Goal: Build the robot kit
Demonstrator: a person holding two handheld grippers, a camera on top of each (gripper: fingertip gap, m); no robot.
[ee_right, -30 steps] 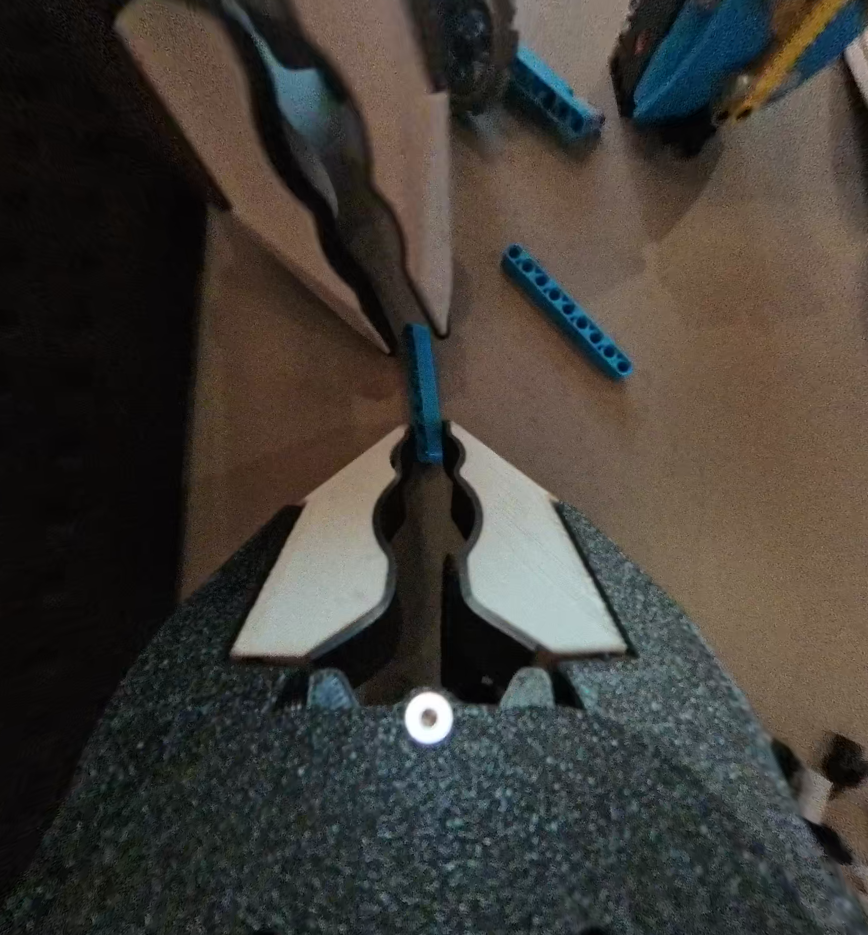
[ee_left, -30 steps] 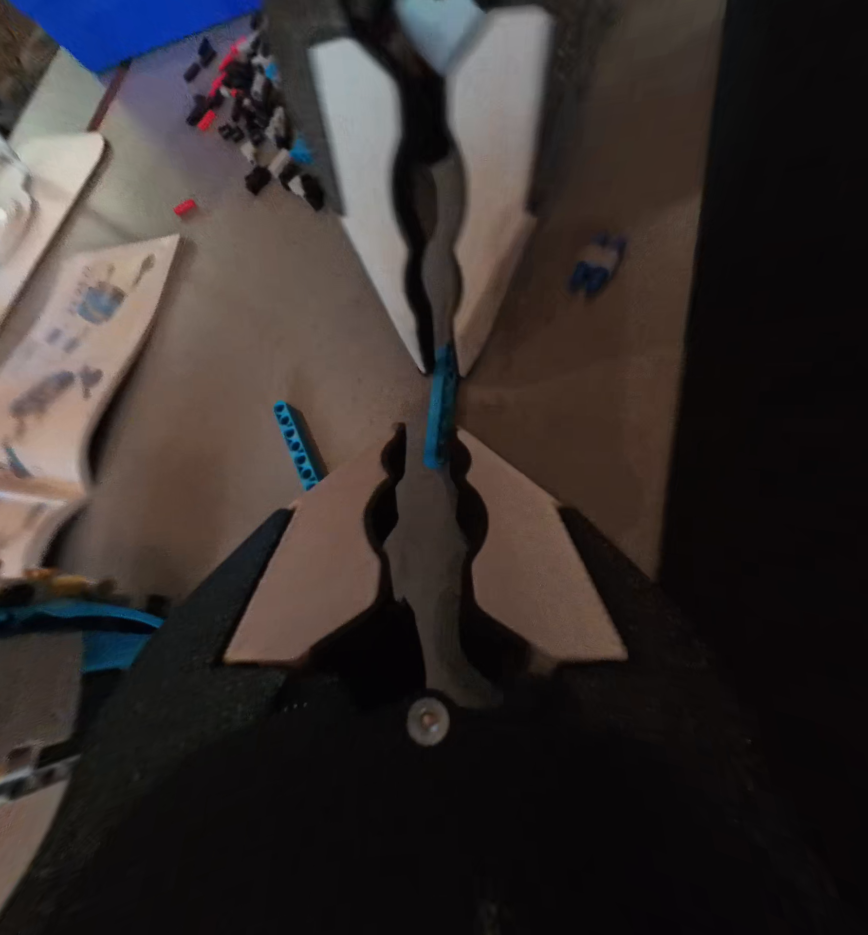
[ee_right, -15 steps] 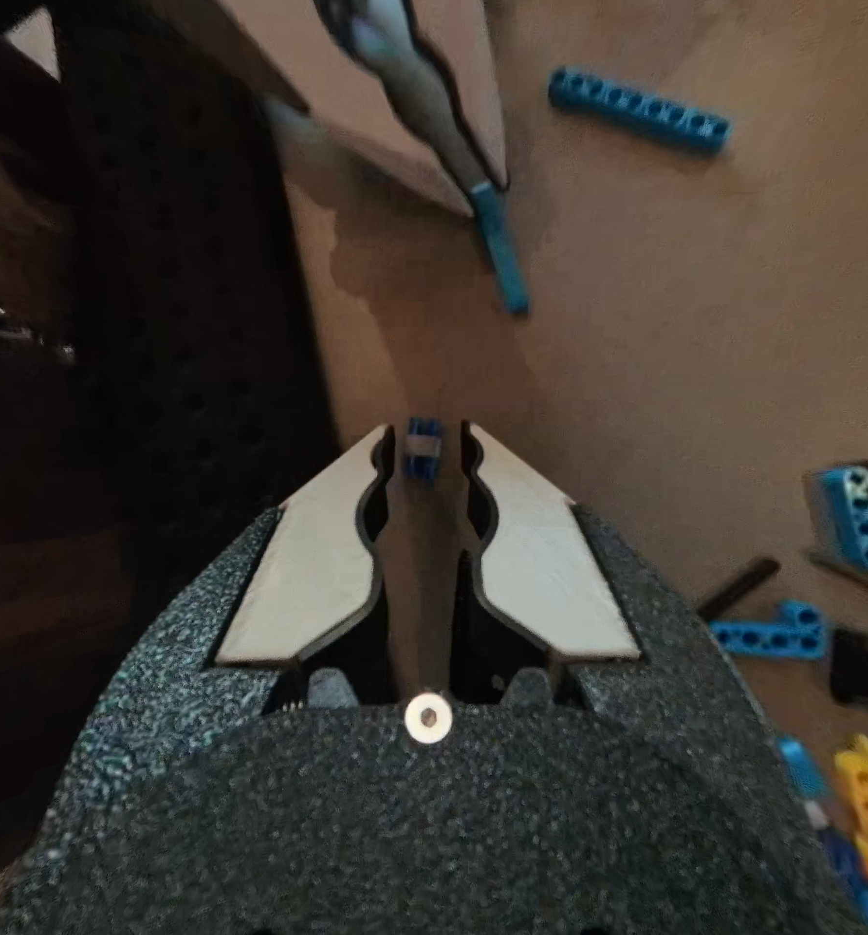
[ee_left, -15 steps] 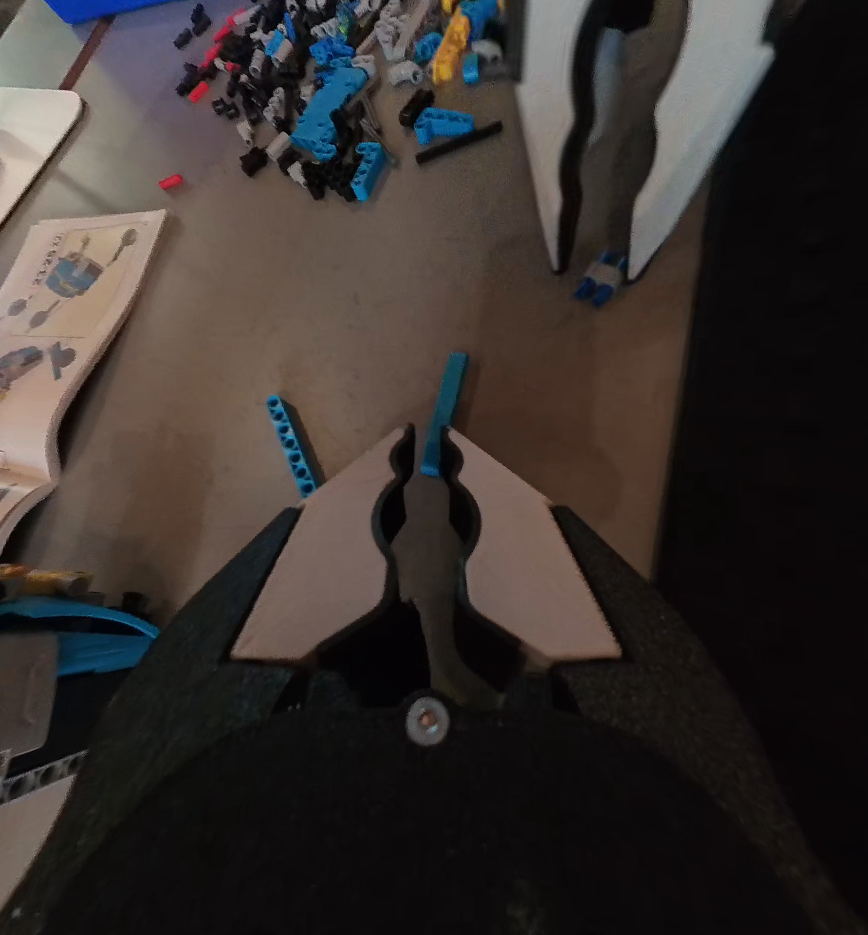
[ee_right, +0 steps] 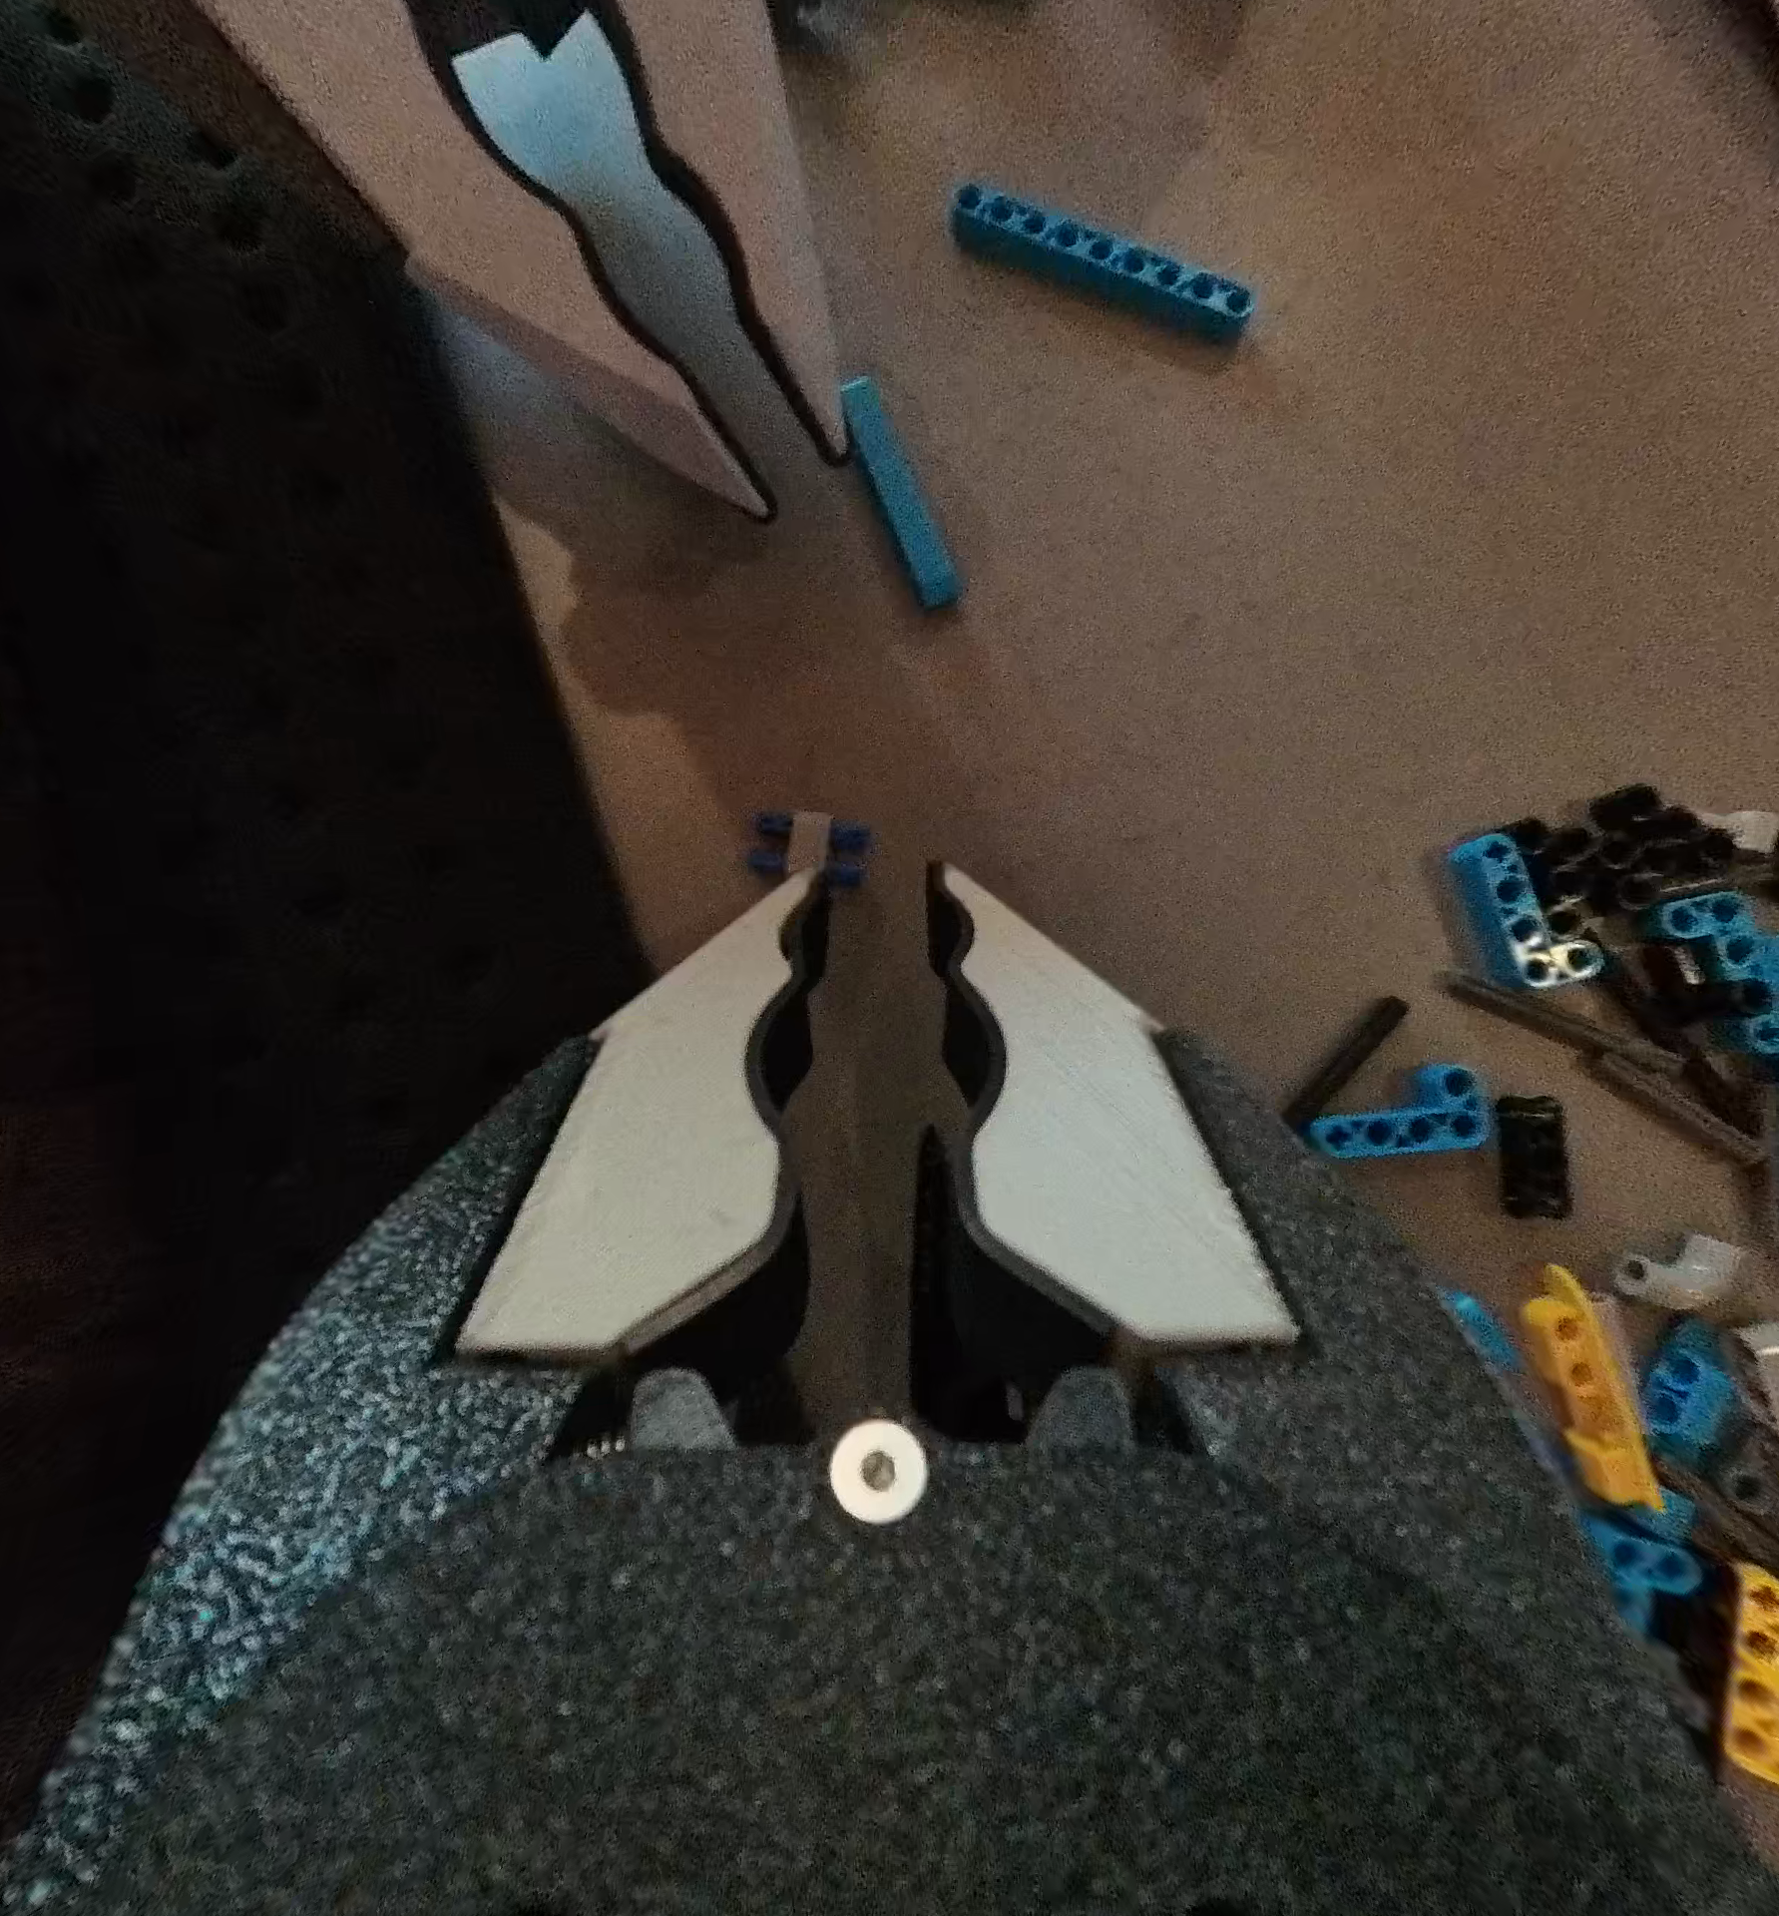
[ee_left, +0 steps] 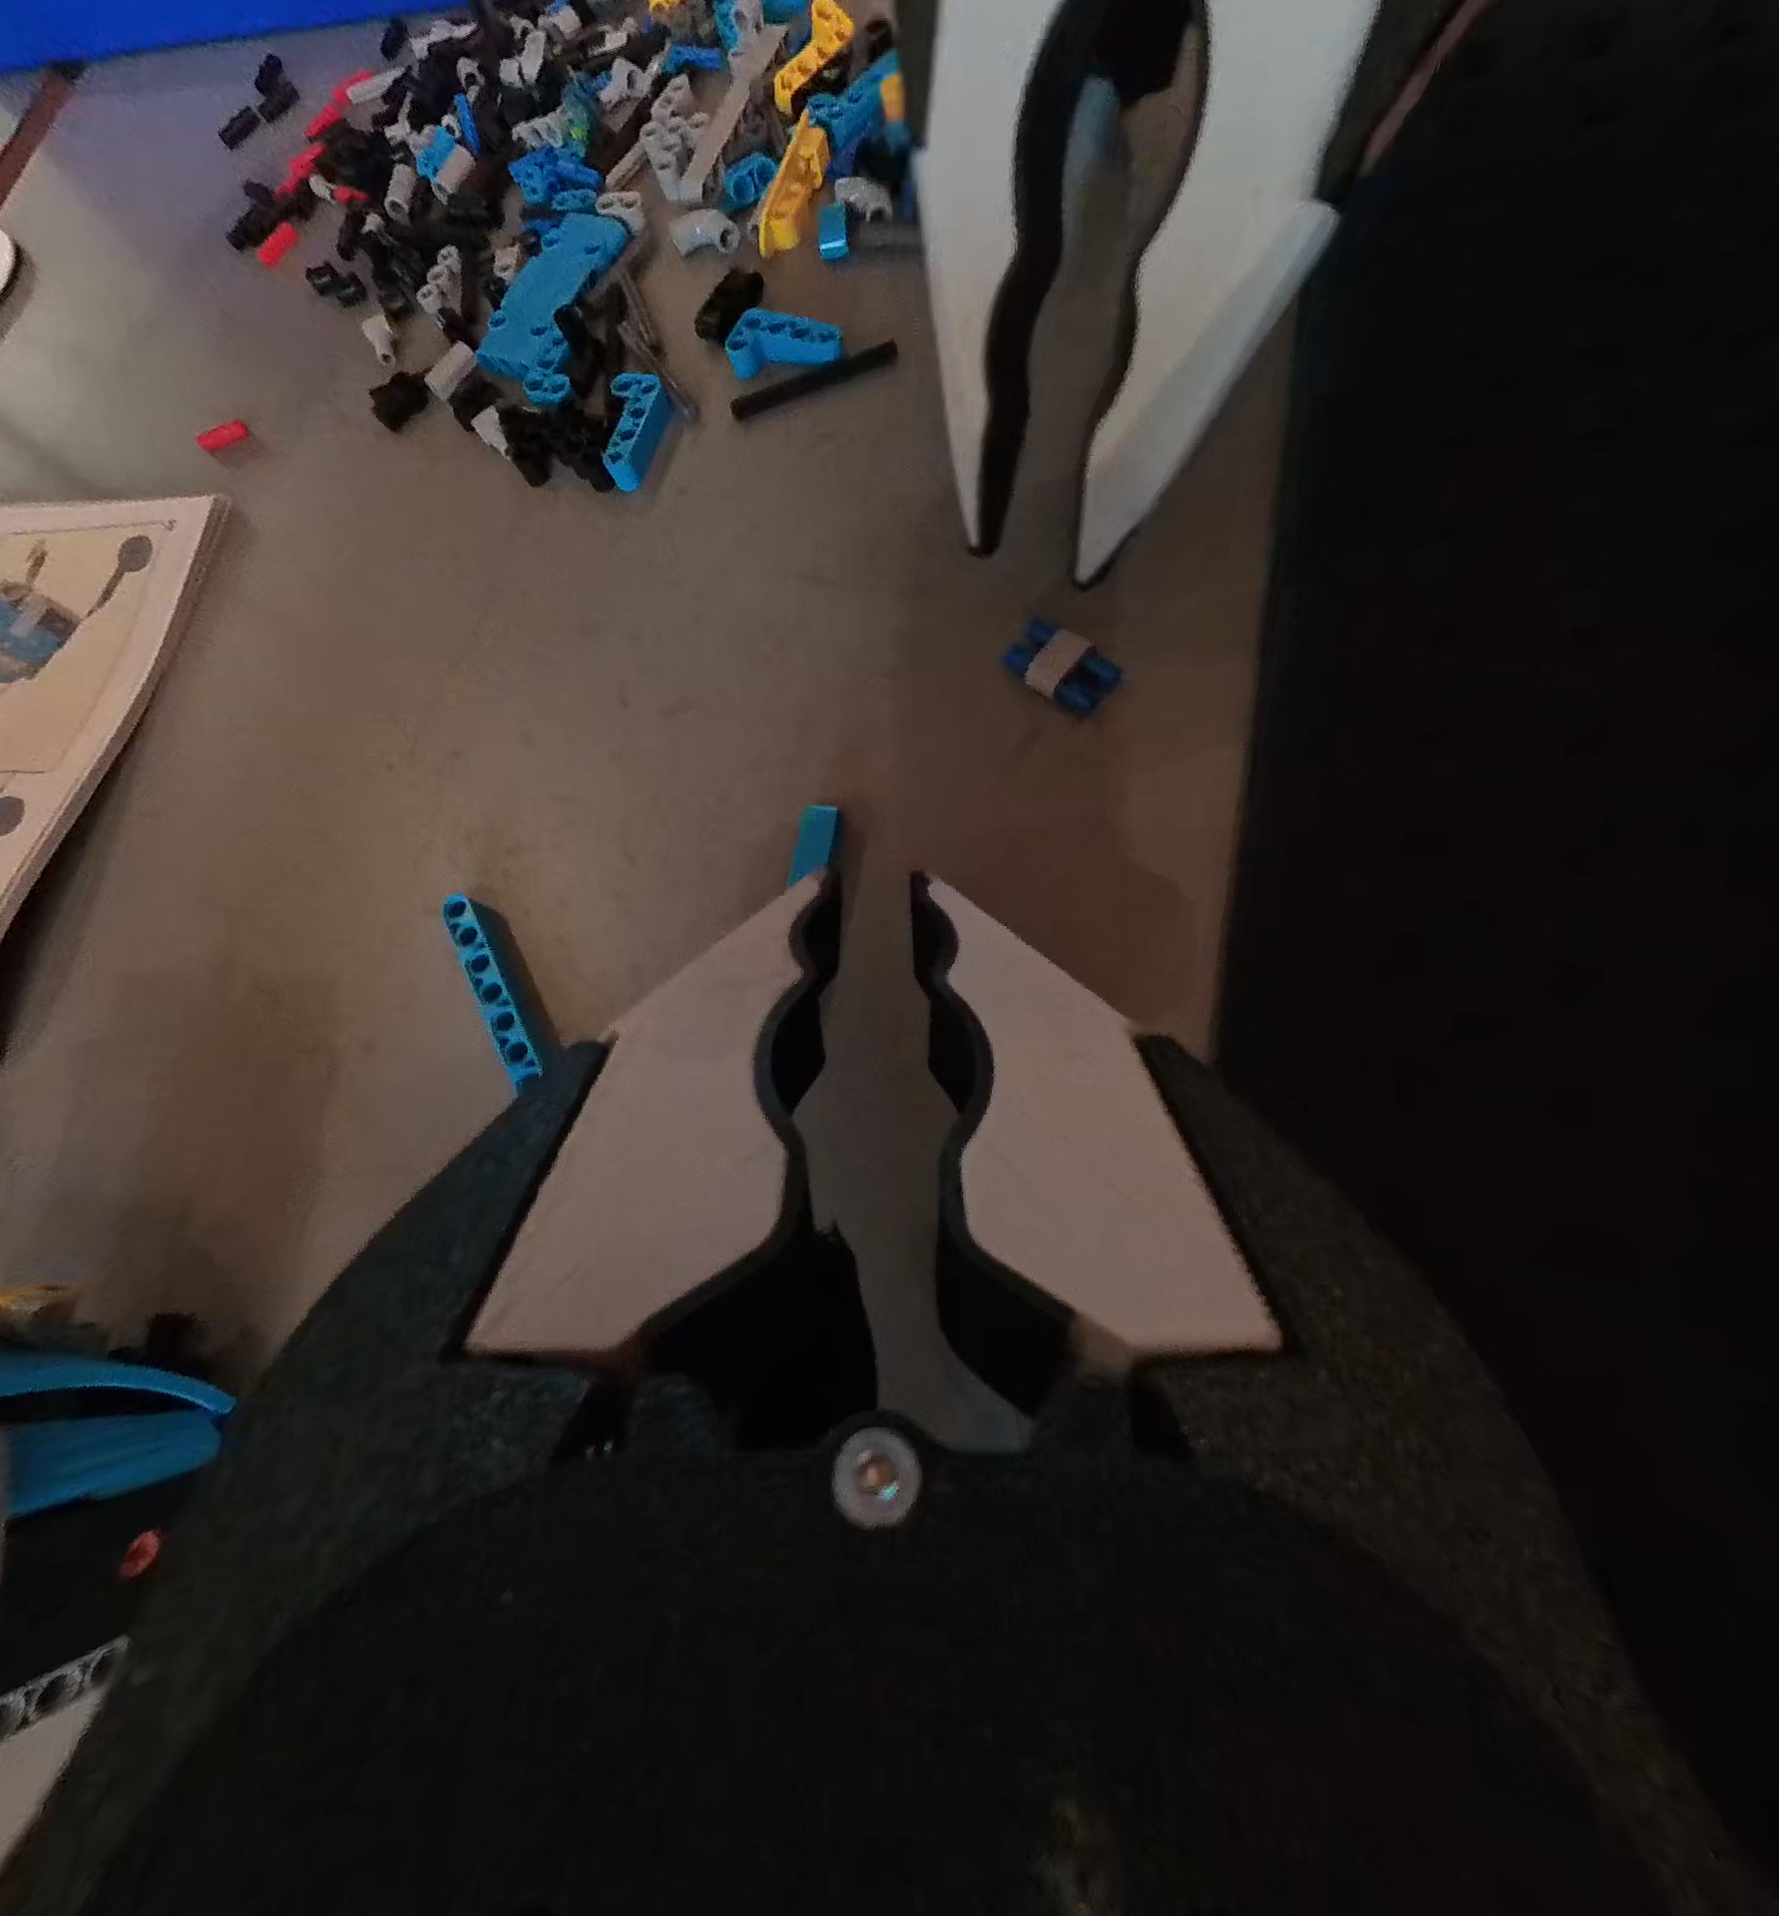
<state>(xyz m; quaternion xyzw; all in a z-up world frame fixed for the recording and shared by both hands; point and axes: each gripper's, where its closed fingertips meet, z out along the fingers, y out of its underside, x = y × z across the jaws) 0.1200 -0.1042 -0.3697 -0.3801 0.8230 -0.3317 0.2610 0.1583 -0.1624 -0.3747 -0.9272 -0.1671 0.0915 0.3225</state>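
We take the plain blue beam [ee_right: 897,492] as our landmark: it lies flat on the brown tabletop [ee_left: 553,726], held by nothing. The left gripper [ee_left: 869,879] stands with its jaws parted and empty, one fingertip just beside the beam's near end; whether they touch we cannot tell. No goal is stated, so we judge only this much: the beam is set down and free, and nothing near it is joined to it.

Beyond the beam, near the table's dark edge, sits one small connector piece [ee_left: 1061,667], grey in the middle with dark blue pins. The right gripper [ee_right: 872,876] hangs close over it, jaws slightly apart and gripping nothing.

To the beam's other side lies a second blue beam [ee_right: 1103,261] with a row of holes, well apart. So we count two long blue beams and one connector.

Farther out from the beam spreads a pile of loose bricks [ee_left: 553,228], too many to count, with one black axle [ee_left: 812,381] at its edge, one open instruction booklet [ee_left: 45,715], and a partly built blue model [ee_left: 66,1420].
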